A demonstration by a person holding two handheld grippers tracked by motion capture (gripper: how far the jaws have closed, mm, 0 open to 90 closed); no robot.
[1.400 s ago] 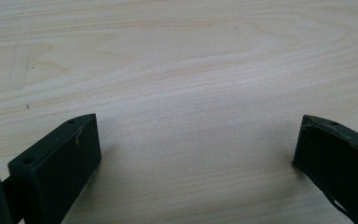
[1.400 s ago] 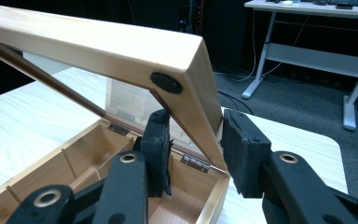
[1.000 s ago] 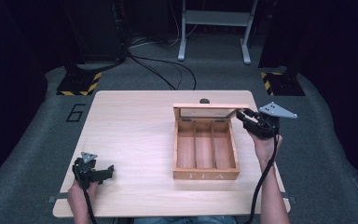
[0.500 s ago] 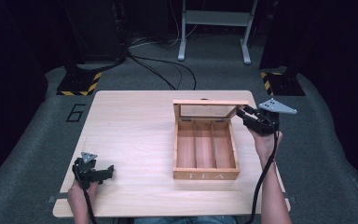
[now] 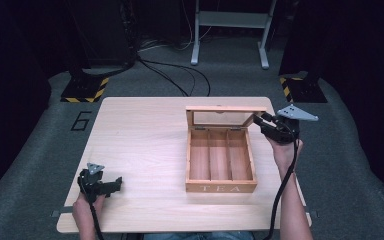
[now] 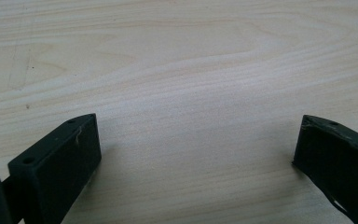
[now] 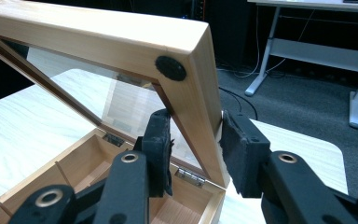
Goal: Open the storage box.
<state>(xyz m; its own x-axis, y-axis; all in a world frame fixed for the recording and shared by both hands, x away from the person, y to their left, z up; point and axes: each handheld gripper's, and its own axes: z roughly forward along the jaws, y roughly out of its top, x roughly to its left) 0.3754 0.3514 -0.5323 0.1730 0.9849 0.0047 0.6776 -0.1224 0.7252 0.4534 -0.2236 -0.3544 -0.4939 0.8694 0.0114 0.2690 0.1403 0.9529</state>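
A wooden tea box with three compartments sits right of the table's middle. Its glass-paned lid stands raised on hinges at the far side. My right gripper is shut on the lid's right frame edge, one pad inside against the glass side and one outside. In the right gripper view, the right gripper holds the lid tilted above the open compartments. My left gripper rests near the table's front left corner. The left gripper is open, with bare wood between its jaws.
The light wooden table has free surface left of the box. Beyond it are grey floor, cables, a white desk frame and yellow-black striped bases.
The lid has swung a little further up and back with my right gripper on it. The left gripper has stayed where it was.
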